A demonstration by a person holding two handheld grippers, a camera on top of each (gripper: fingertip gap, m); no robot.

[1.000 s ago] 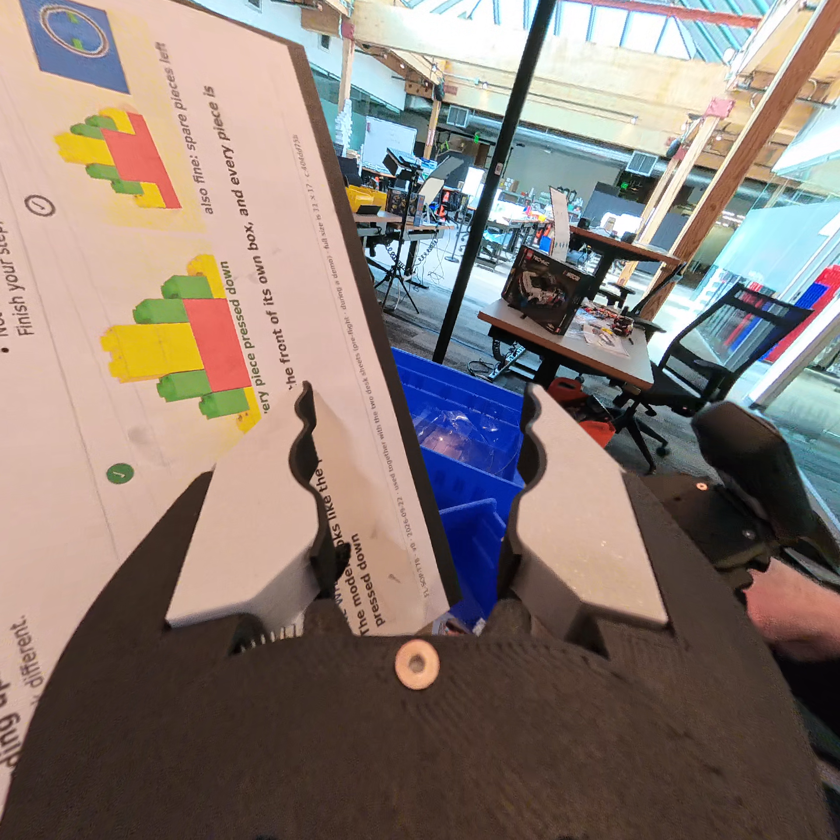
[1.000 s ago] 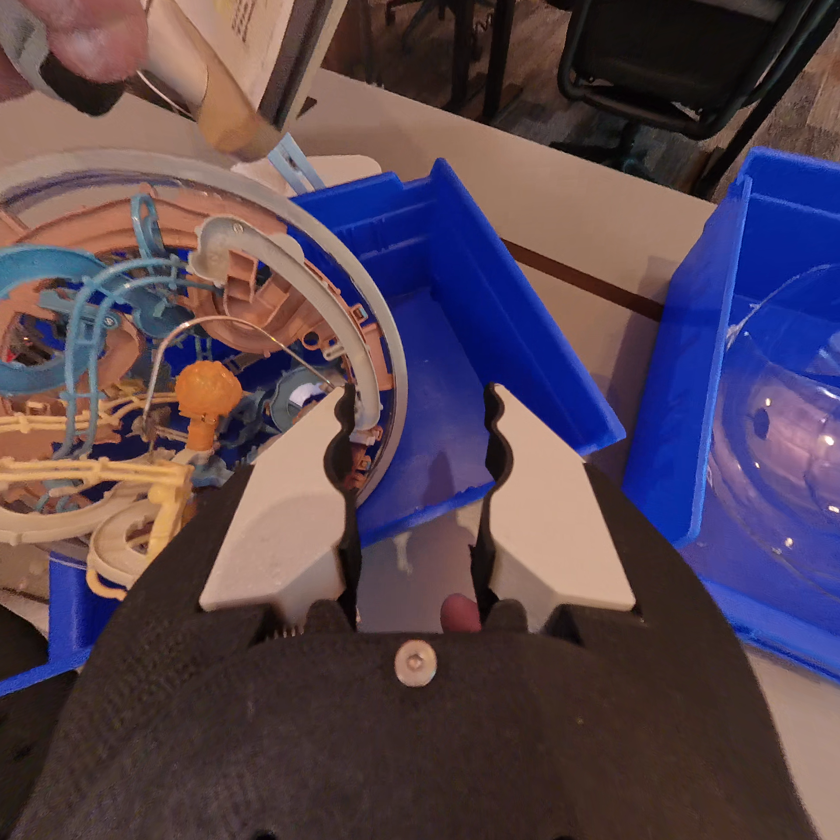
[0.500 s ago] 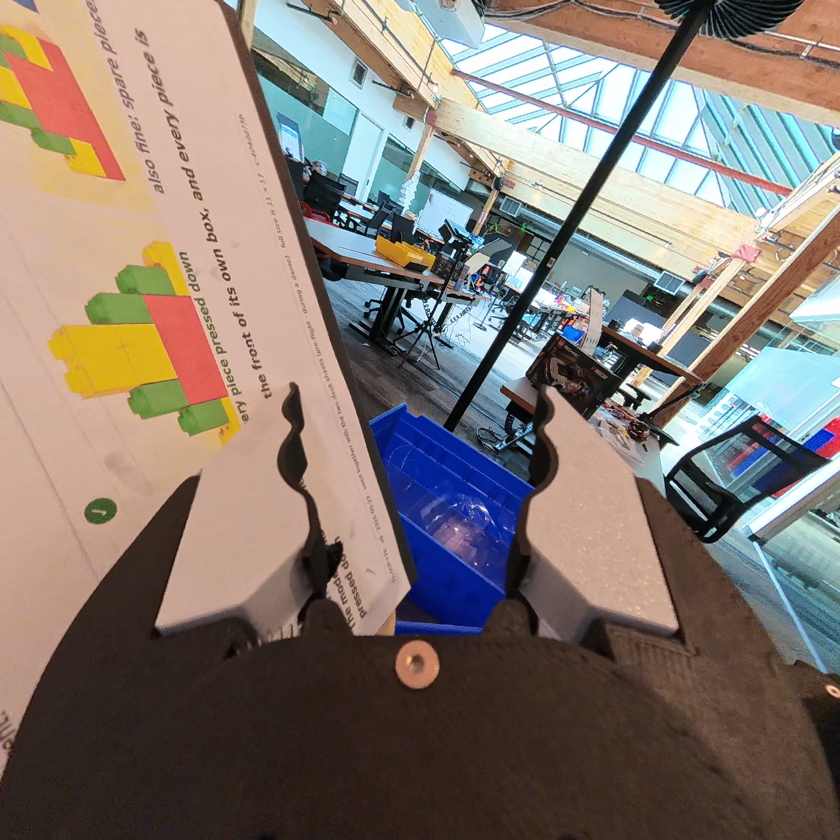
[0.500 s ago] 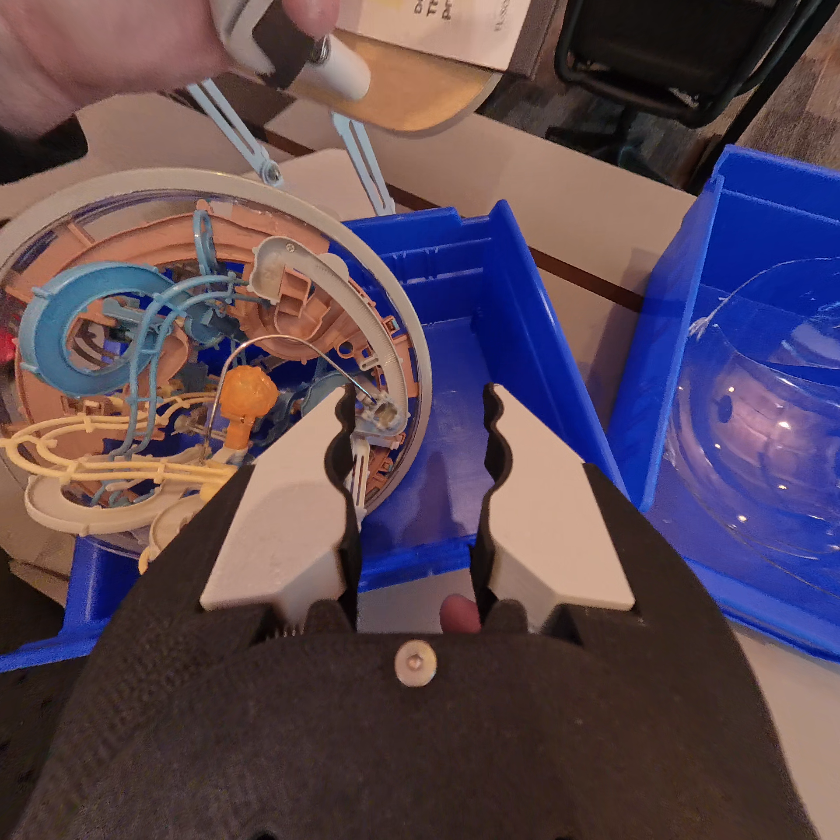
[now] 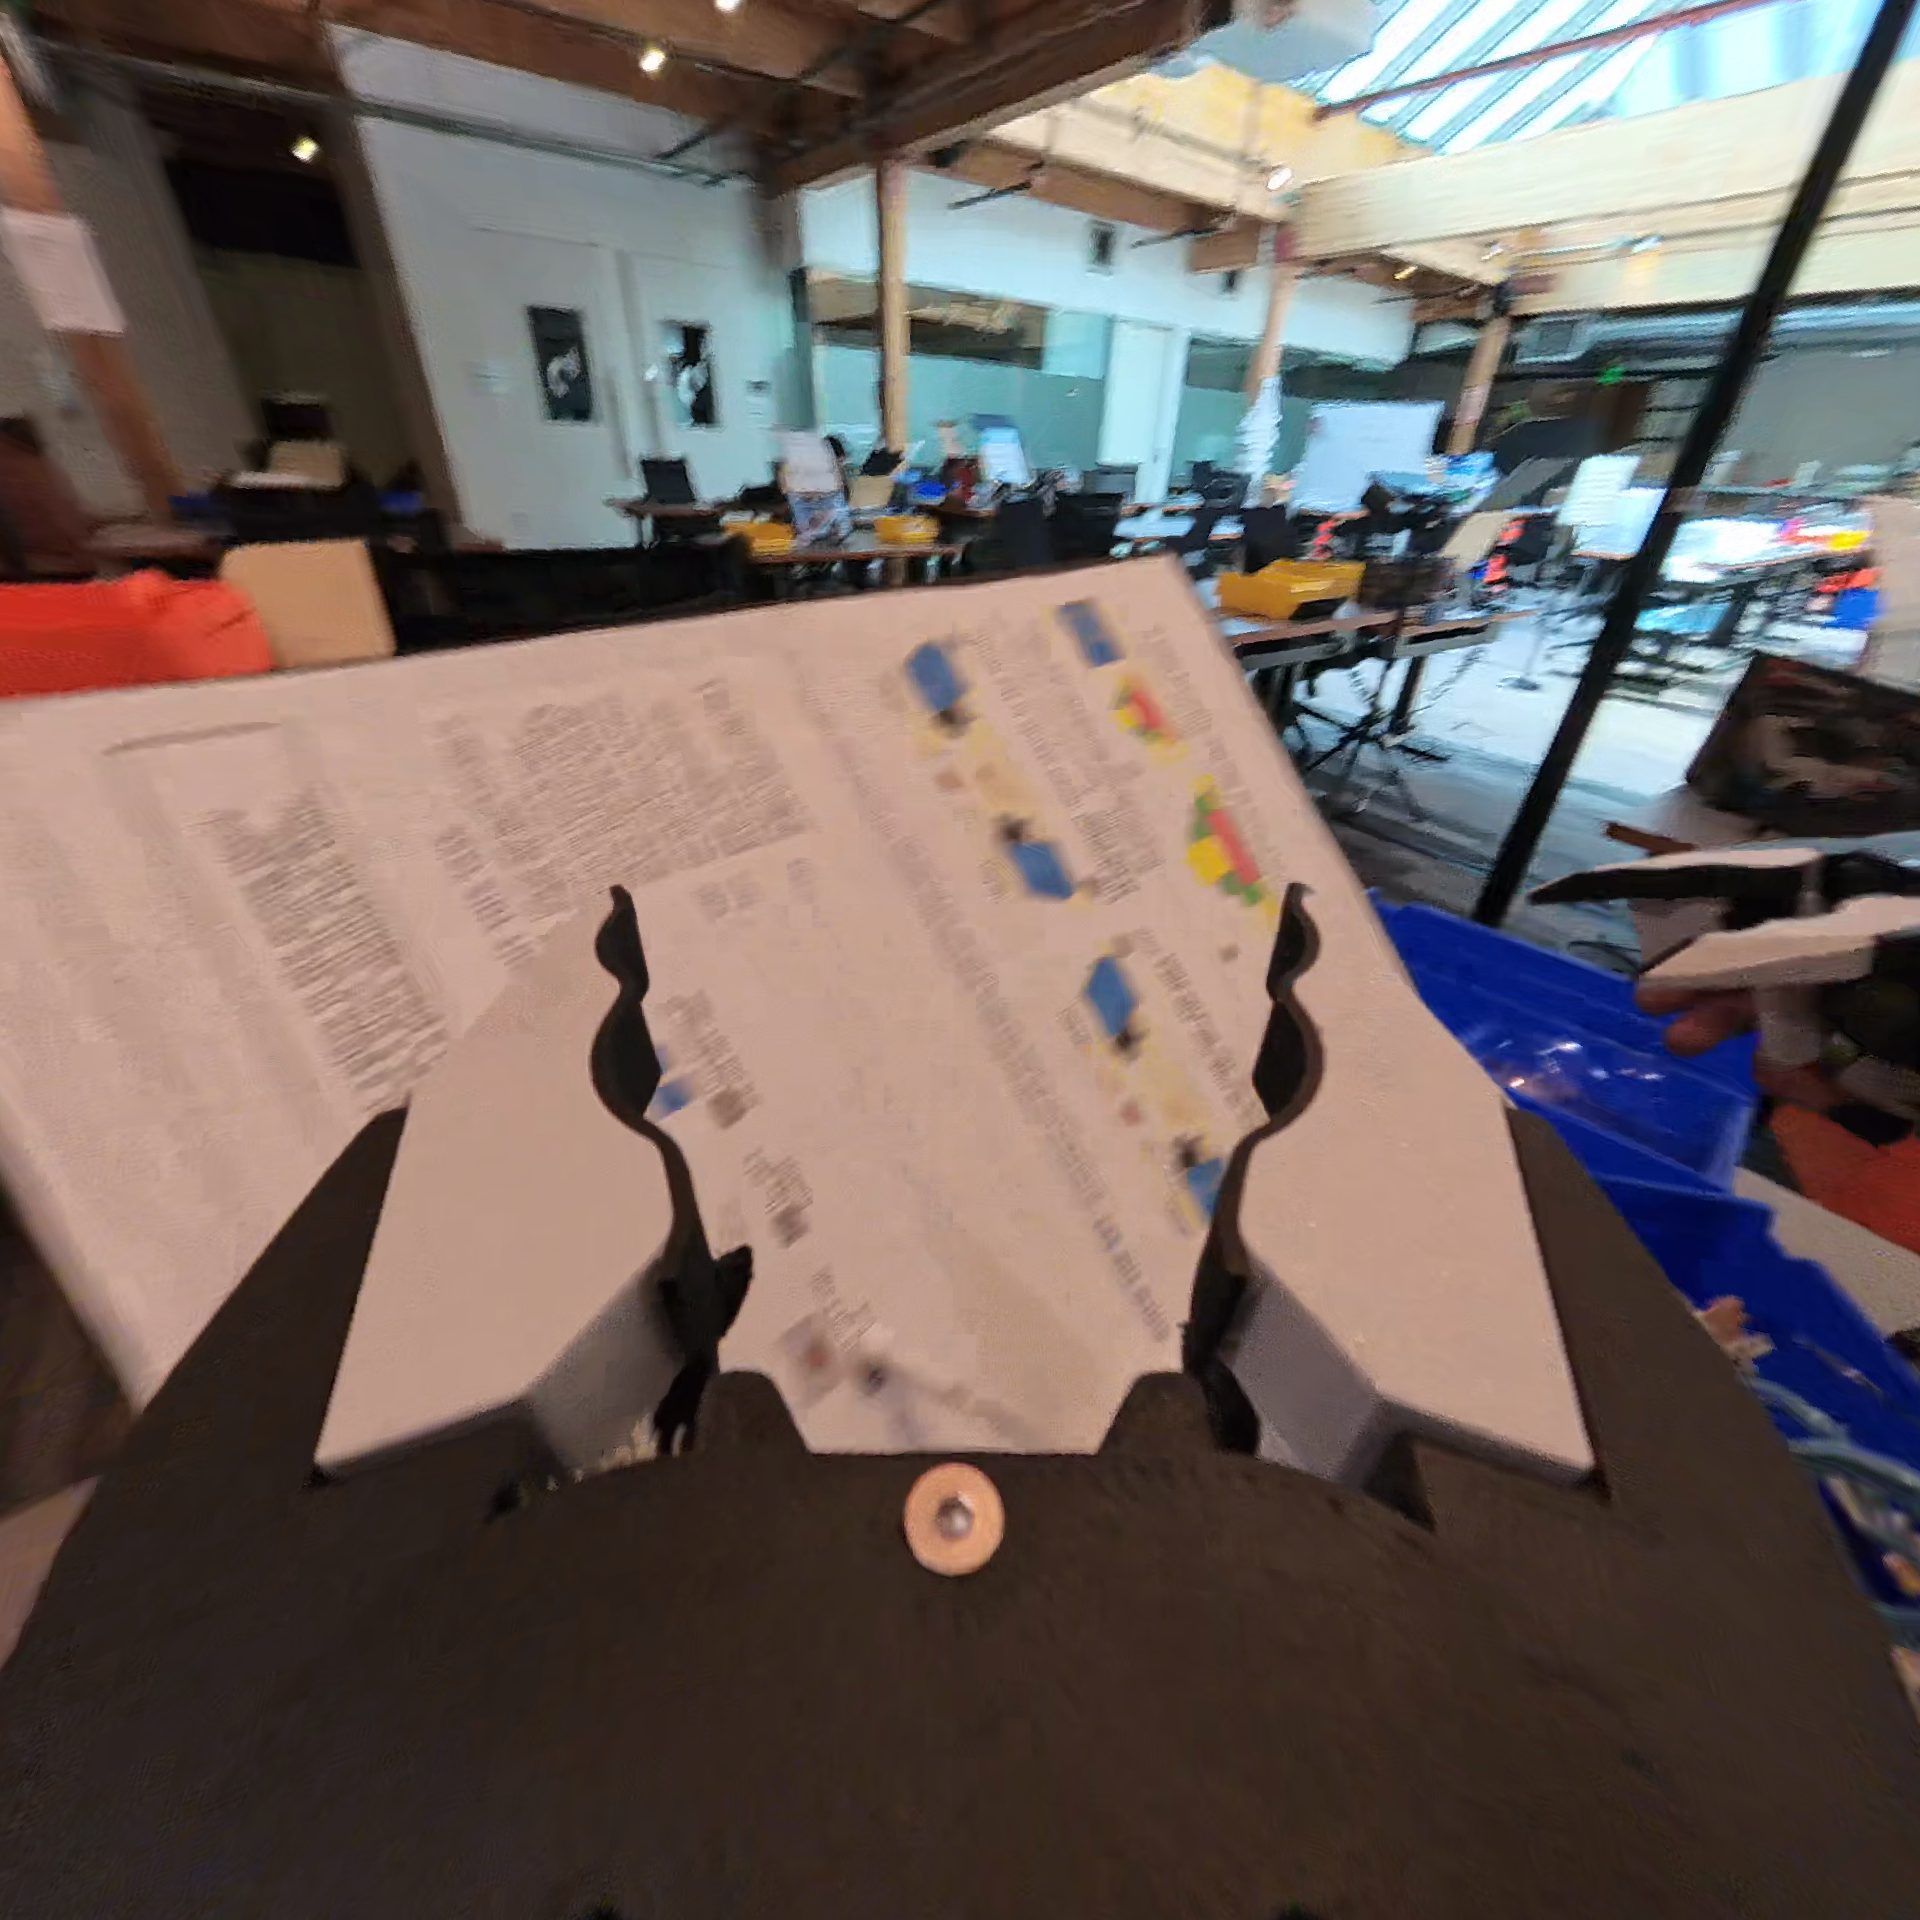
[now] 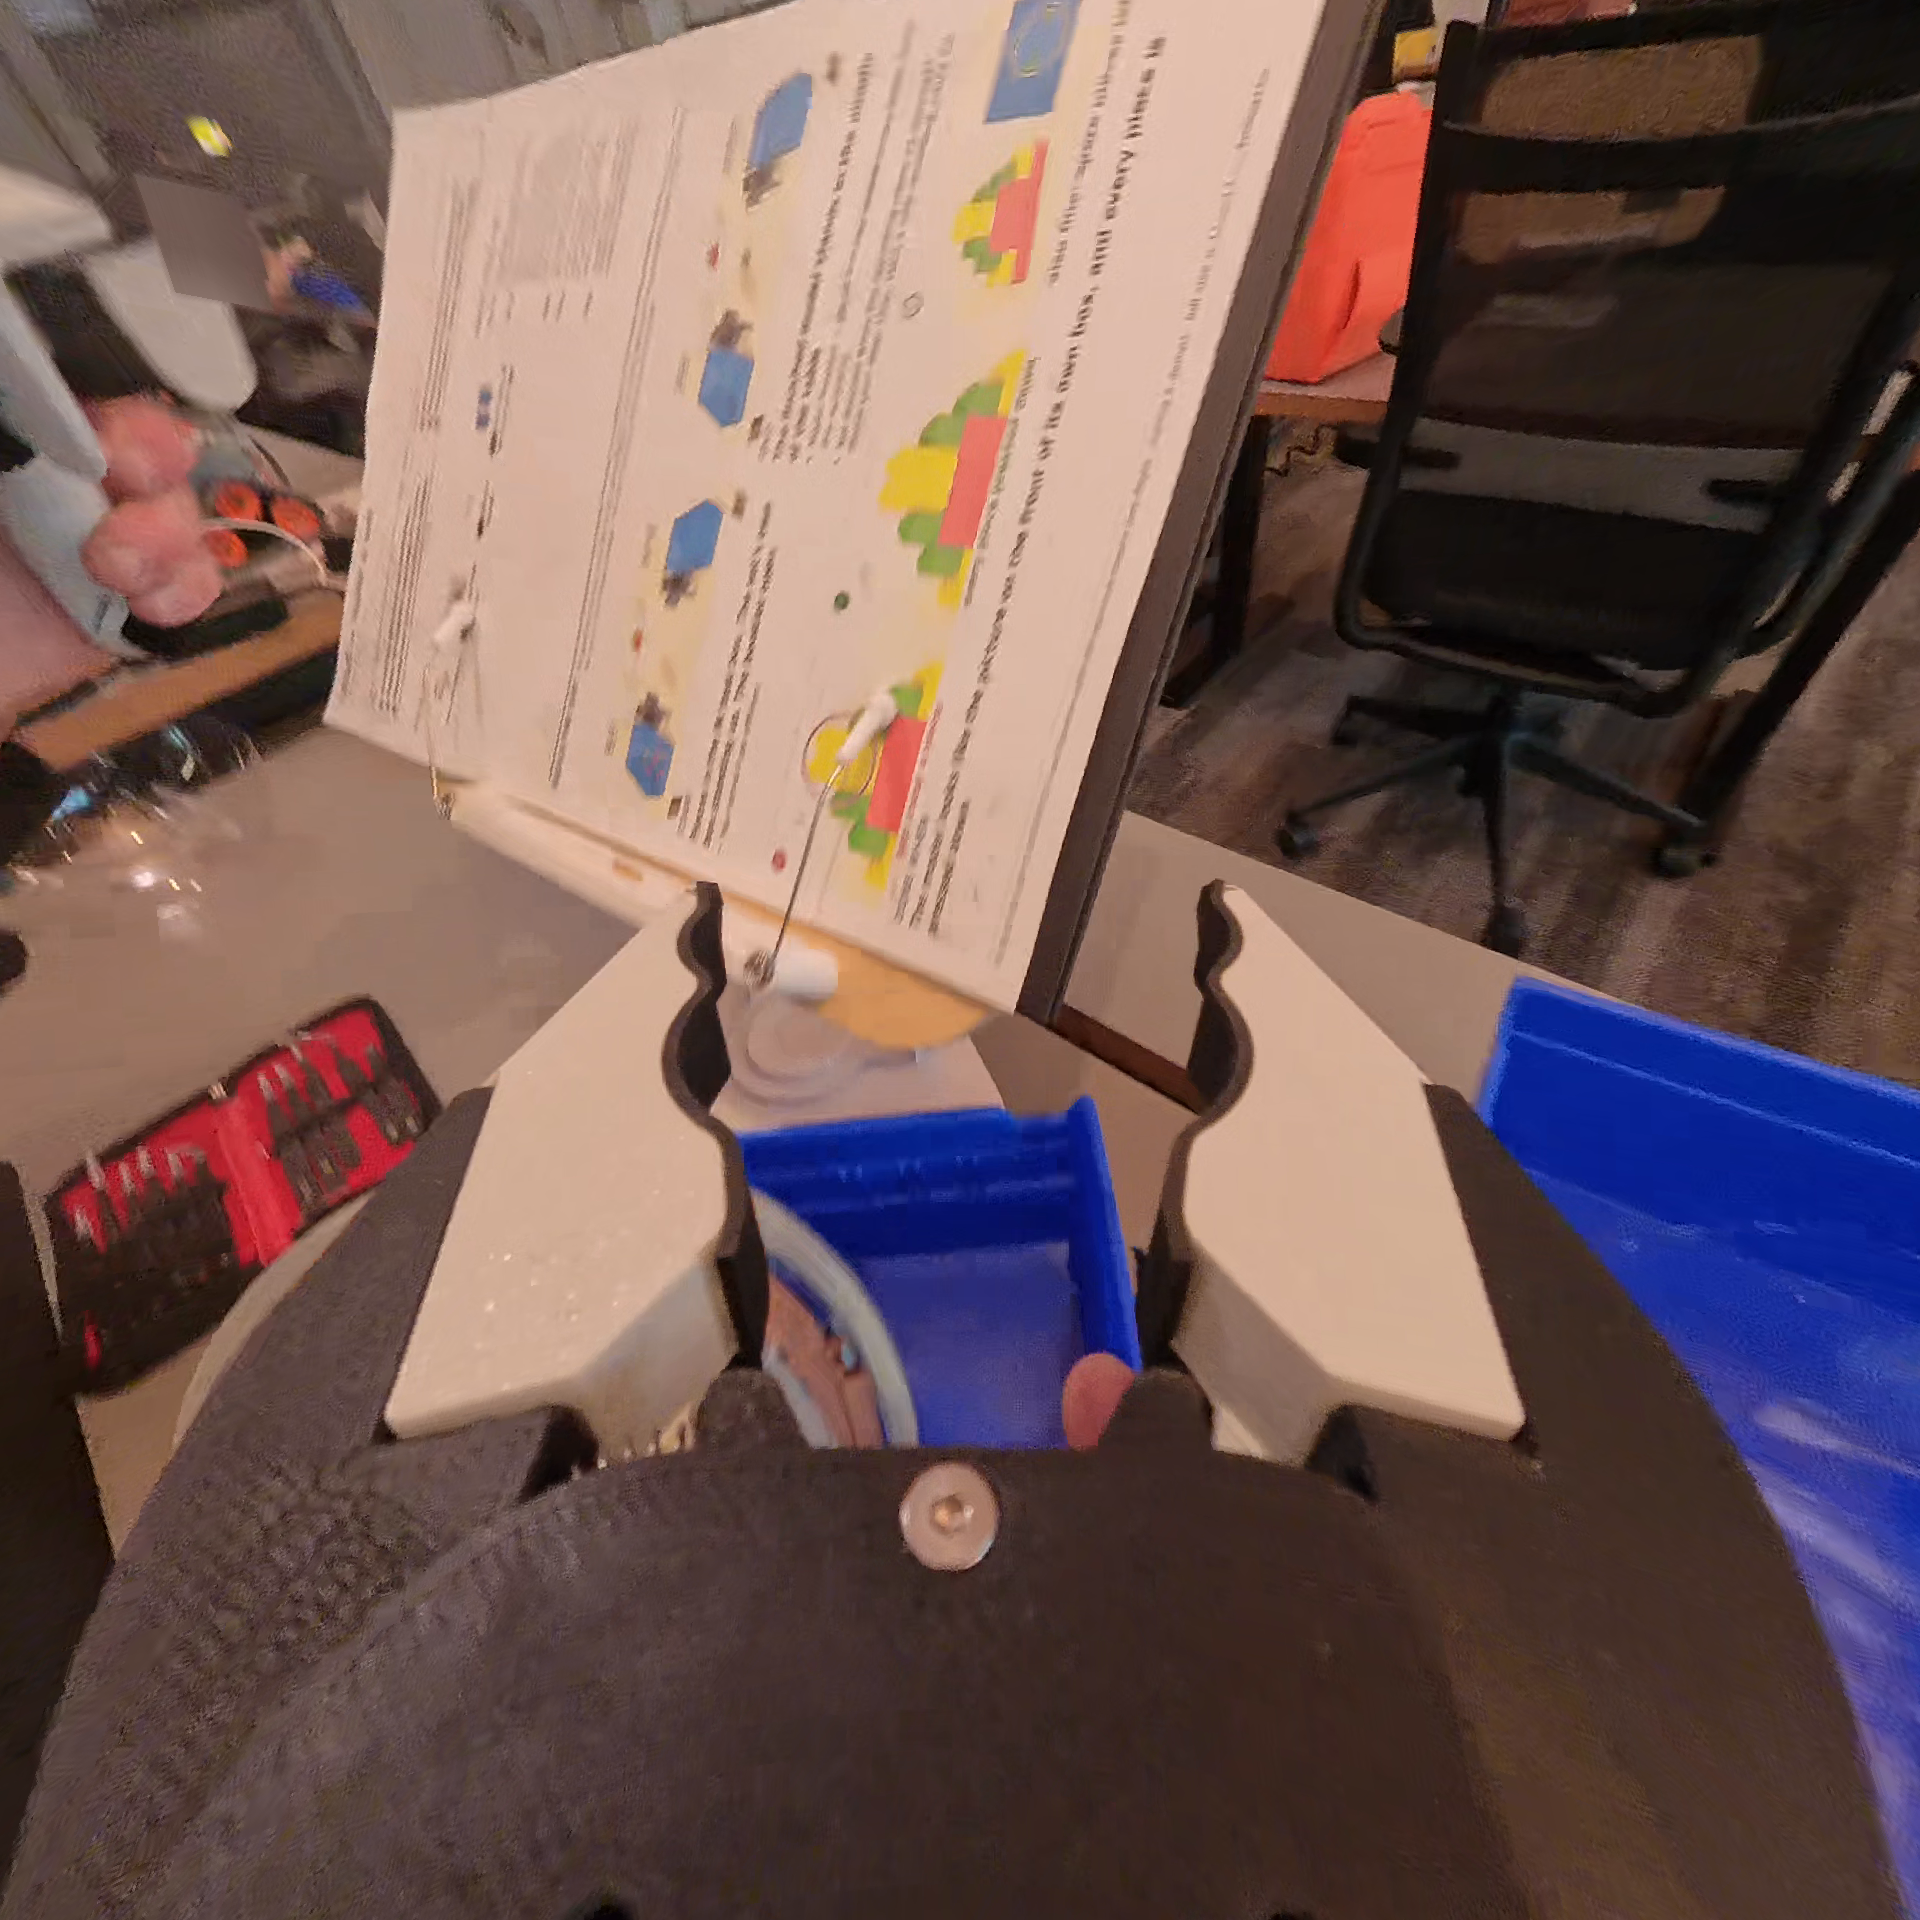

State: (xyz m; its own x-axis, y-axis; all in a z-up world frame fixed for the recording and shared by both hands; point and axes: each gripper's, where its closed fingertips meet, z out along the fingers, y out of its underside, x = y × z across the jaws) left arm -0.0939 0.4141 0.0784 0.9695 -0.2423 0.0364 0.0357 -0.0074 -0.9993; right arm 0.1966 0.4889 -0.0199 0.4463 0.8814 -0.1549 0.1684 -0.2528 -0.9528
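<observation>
My left gripper (image 5: 956, 914) is open and empty, raised and pointing at a white printed instruction sheet (image 5: 790, 935) with coloured brick pictures, which fills the gap between its fingers. My right gripper (image 6: 961, 914) is open and empty above a small blue bin (image 6: 987, 1174). A round clear maze toy (image 6: 831, 1340) with blue and brown tracks lies in that bin, low by the left finger. The same sheet (image 6: 831, 468) stands tilted on a dark board behind the bin, held by wire clips. The right gripper (image 5: 1590, 935) also shows edge-on at the right of the left wrist view.
A larger blue bin (image 6: 1714, 1247) sits to the right and also shows in the left wrist view (image 5: 1558, 1049). A red and black tool case (image 6: 239, 1164) lies left on the grey table (image 6: 312, 914). A black office chair (image 6: 1610, 416) stands beyond the table edge.
The left gripper has swung left and now faces the sheet squarely. The right gripper has tilted up from the maze toy toward the sheet, and its fingers have opened wider.
</observation>
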